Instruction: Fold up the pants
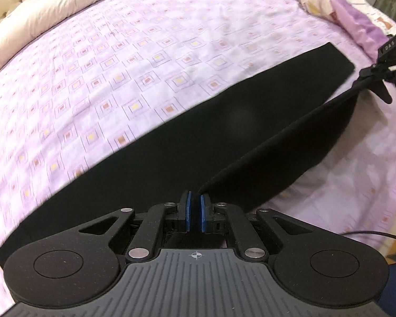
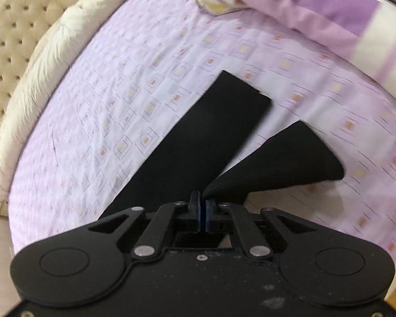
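Black pants spread on the bed sheet, one edge lifted off the sheet and pulled taut between both claws. Left gripper clamped on that edge near the sheet's front; right gripper clamped on the fabric too, toward the pillow. Two flat, smooth legs splayed across the sheet

Black pants, lilac bedsheet with small orange and yellow squares, cream quilt
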`<action>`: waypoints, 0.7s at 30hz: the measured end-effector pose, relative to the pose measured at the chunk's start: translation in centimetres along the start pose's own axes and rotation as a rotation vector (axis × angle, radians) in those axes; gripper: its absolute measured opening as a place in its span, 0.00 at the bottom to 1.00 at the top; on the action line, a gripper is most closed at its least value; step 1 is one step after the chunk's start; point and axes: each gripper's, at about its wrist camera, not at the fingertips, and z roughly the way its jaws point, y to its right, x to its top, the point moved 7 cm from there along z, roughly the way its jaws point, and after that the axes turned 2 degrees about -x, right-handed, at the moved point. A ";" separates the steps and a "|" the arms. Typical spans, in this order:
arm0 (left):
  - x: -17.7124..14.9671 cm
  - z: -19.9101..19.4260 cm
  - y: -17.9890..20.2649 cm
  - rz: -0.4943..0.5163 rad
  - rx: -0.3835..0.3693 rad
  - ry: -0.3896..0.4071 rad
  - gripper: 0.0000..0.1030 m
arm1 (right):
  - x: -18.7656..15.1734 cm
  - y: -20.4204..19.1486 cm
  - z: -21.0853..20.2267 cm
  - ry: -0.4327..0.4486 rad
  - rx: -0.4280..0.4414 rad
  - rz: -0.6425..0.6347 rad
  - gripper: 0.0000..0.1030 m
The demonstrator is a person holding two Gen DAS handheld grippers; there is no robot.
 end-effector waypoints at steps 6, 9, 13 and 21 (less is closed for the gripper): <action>2.8 4.5 -1.8 -0.020 -0.010 -0.080 0.07 | 2.1 -3.1 3.9 -0.036 -0.038 -0.077 0.05; 3.6 5.8 -2.2 -0.050 -0.023 -0.103 0.07 | 3.0 -4.5 5.9 -0.052 -0.059 -0.114 0.05; 4.6 6.7 -3.4 -0.053 -0.026 -0.118 0.07 | 3.9 -5.4 7.9 -0.074 -0.078 -0.145 0.06; 7.4 10.4 -5.1 -0.029 -0.048 -0.177 0.07 | 4.9 -5.7 11.7 -0.125 -0.114 -0.177 0.09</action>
